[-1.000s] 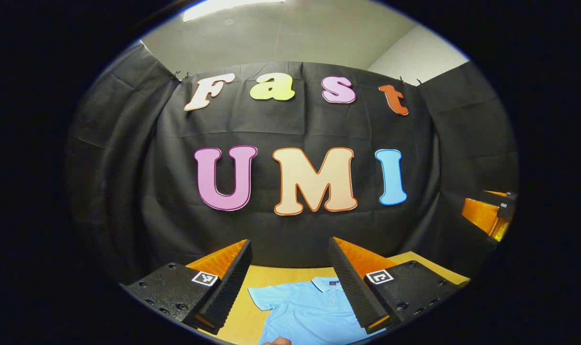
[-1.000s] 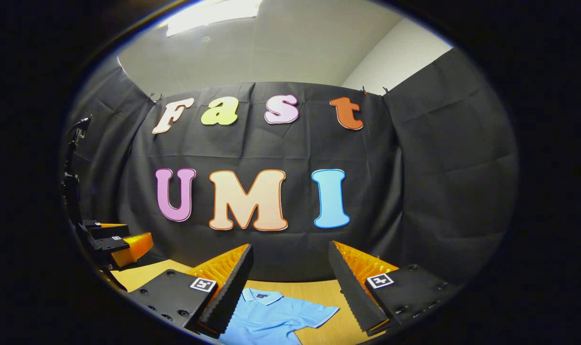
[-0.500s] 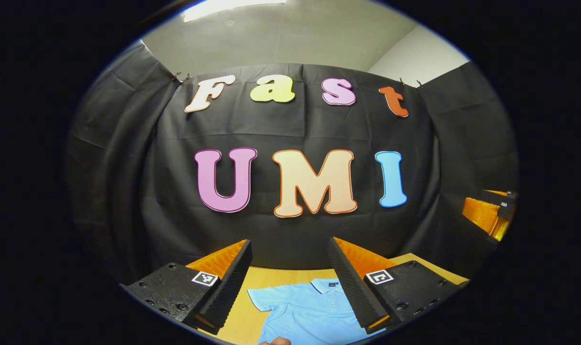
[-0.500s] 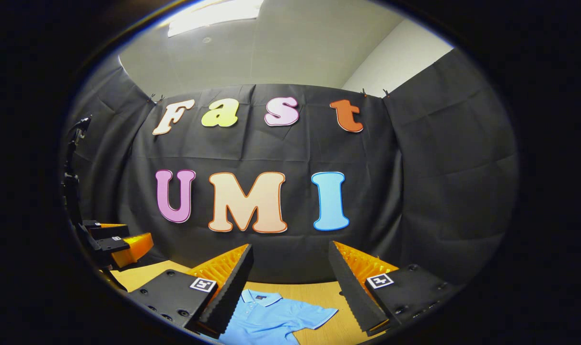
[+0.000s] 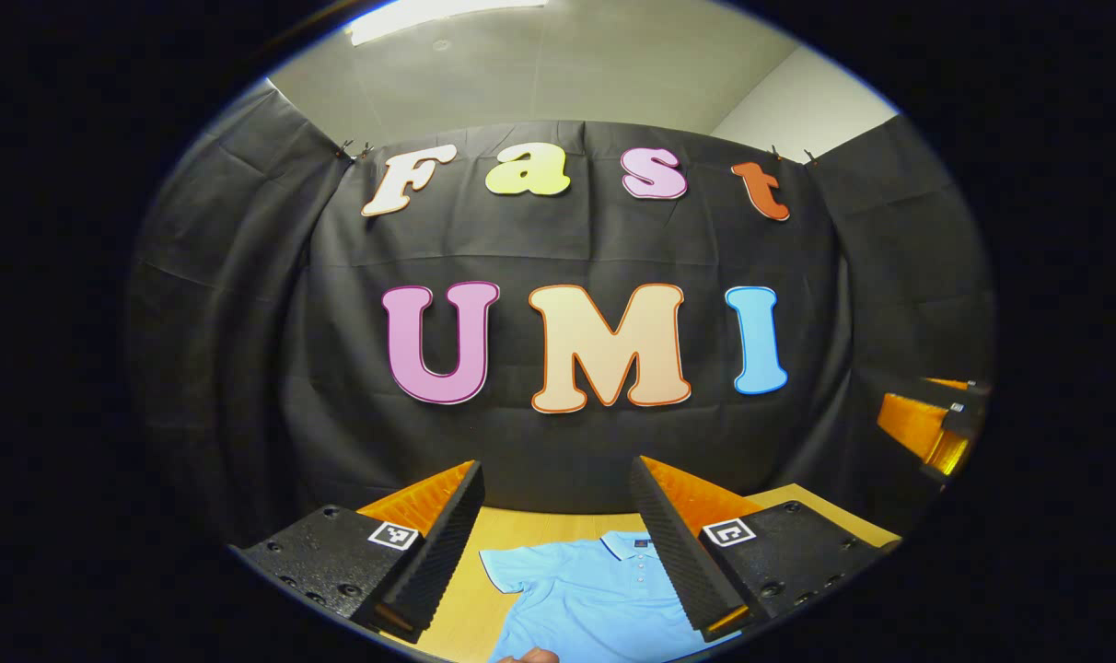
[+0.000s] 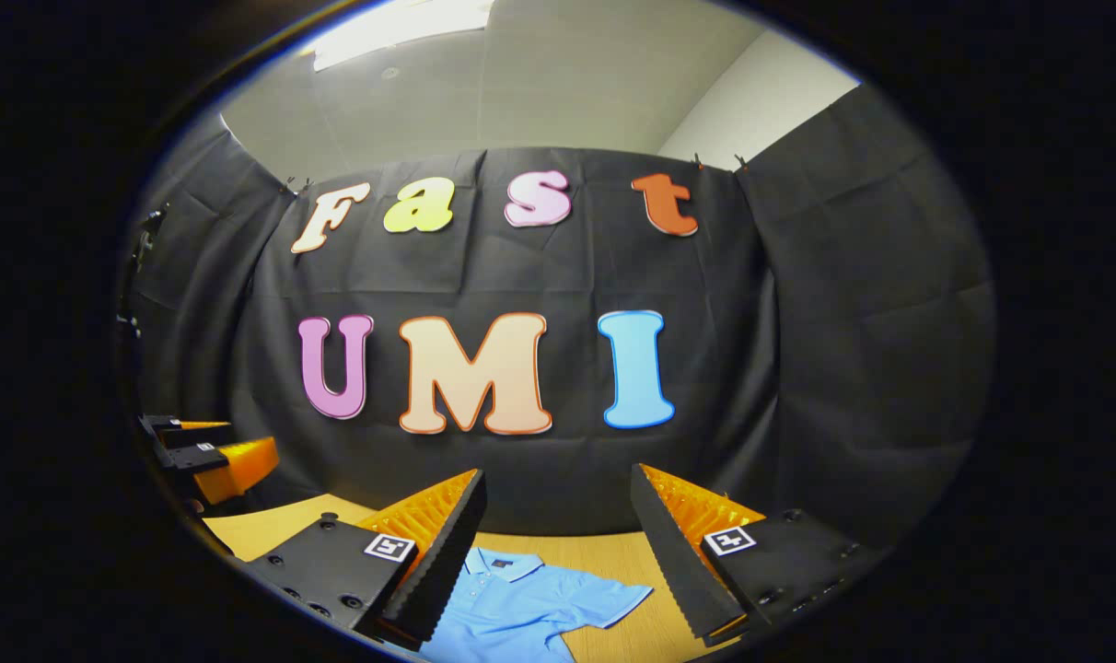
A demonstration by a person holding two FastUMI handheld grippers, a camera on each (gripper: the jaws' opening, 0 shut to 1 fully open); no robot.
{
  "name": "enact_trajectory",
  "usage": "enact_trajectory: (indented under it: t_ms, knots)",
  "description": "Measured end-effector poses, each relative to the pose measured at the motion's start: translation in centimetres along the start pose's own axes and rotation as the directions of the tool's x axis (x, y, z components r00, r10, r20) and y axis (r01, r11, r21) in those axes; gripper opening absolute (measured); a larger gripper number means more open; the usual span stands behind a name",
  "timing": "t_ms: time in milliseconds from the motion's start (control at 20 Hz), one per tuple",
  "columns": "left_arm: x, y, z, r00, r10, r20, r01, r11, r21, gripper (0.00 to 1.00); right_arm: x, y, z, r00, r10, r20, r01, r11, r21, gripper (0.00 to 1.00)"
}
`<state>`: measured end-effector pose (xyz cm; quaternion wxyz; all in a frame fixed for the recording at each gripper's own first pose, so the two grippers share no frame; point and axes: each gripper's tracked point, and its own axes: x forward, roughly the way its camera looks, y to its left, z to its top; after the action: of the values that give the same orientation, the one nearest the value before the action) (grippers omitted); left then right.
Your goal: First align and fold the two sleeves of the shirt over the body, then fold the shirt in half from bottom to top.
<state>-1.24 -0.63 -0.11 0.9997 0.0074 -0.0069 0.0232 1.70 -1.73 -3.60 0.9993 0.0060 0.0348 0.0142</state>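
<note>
Currently both tongs, the left tongs (image 5: 555,543) and the right tongs (image 6: 558,548), hang spread and empty above the blue shirt (image 5: 595,594), which lies flat, collar toward the far edge of the bench (image 6: 604,548), sleeves not yet folded. A likely fault from here is a pinch that catches both fabric layers or only the sleeve hem, dragging the body askew so the sleeves fold unevenly. Compared with the frame one second earlier, the shirt lies unchanged, while the right gripper view has tilted slightly and the left tongs sit lower at its edge.
</note>
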Motion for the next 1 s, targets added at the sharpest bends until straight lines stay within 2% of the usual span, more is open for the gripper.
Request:
enact_trajectory:
  t_ms: [100,250,500,800,900,950,1000]
  knots:
    - [0.1,0.1,-0.1,1.000,0.003,0.013,-0.003,1.000,0.010,0.95,1.6,-1.0,-2.1,0.999,-0.018,-0.037,0.017,1.000,-0.008,0.98]
    - [1.3,0.3,-0.4,0.999,-0.038,0.012,0.038,0.999,0.016,0.95,4.5,-3.0,-6.2,0.989,-0.093,-0.117,0.087,0.994,-0.059,0.98]
    - [3.2,3.1,-0.7,0.999,-0.035,0.002,0.035,0.999,0.023,0.95,9.2,-5.1,-12.7,0.953,-0.204,-0.223,0.175,0.974,-0.141,0.98]
    - [5.0,6.7,-2.5,0.999,0.002,-0.048,0.000,0.999,0.053,0.96,13.1,-7.0,-21.0,0.894,-0.281,-0.351,0.216,0.953,-0.213,1.00]
    - [5.4,7.5,-3.2,0.998,0.012,-0.058,-0.008,0.998,0.058,0.96,13.5,-7.6,-23.9,0.862,-0.291,-0.415,0.213,0.951,-0.226,0.99]
    - [5.5,7.9,-3.5,0.998,0.015,-0.065,-0.012,0.998,0.058,1.00,13.7,-8.0,-25.6,0.844,-0.297,-0.447,0.215,0.950,-0.226,1.00]
    - [5.8,8.1,-3.7,0.997,0.020,-0.072,-0.015,0.998,0.060,0.95,13.9,-8.5,-27.4,0.828,-0.295,-0.477,0.213,0.952,-0.220,0.99]
